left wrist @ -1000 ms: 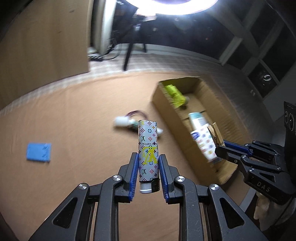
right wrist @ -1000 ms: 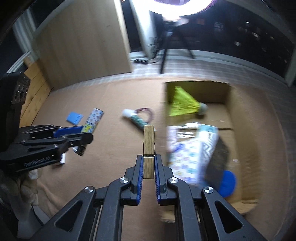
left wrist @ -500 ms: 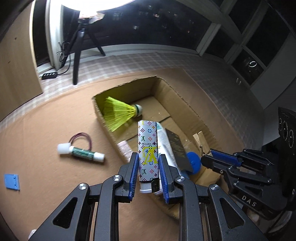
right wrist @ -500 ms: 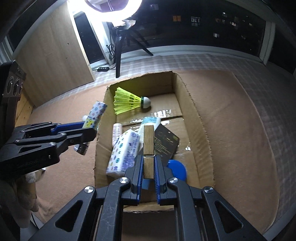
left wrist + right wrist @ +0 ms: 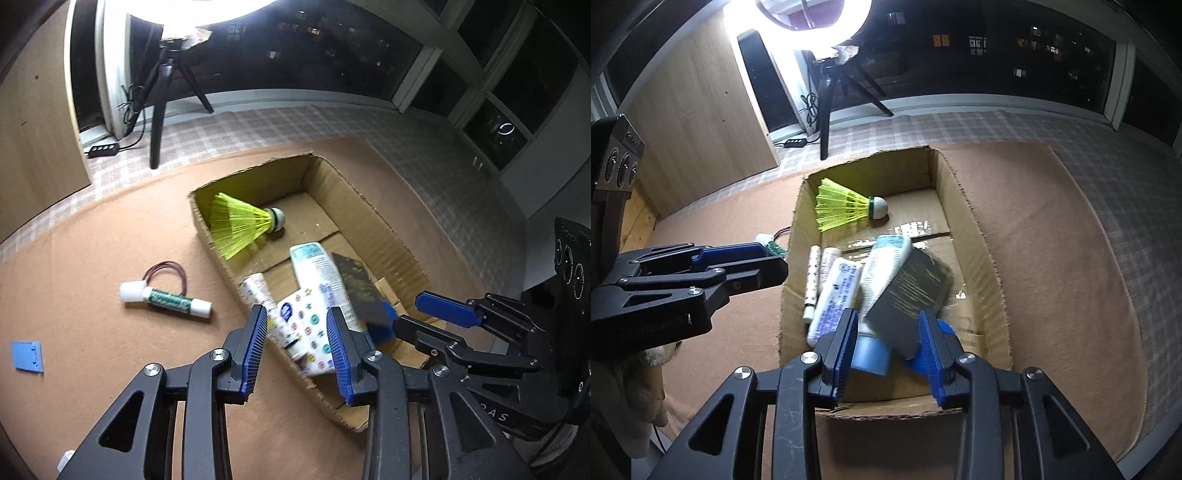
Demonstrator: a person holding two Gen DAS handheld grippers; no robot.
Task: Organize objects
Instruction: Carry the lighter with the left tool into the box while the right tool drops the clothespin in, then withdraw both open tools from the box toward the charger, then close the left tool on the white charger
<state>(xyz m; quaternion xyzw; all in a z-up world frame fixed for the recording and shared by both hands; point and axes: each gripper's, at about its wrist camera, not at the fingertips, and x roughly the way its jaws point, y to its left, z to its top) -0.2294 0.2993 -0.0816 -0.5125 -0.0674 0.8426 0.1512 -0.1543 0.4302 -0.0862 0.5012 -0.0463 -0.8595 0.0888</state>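
The open cardboard box holds a yellow shuttlecock, a white tube, a dark card, a patterned tissue pack and the patterned lighter. My left gripper is open and empty above the box's near-left edge. My right gripper is open and empty above the box's near end. I cannot see the wooden clothespin.
On the brown mat left of the box lie a green-and-white roll with a red hair band and a small blue square. A tripod with a ring light stands behind. A wooden cabinet stands at the left.
Both grippers have opened. The left one has let go of the patterned lighter, and the right one has let go of the wooden clothespin, over the box.
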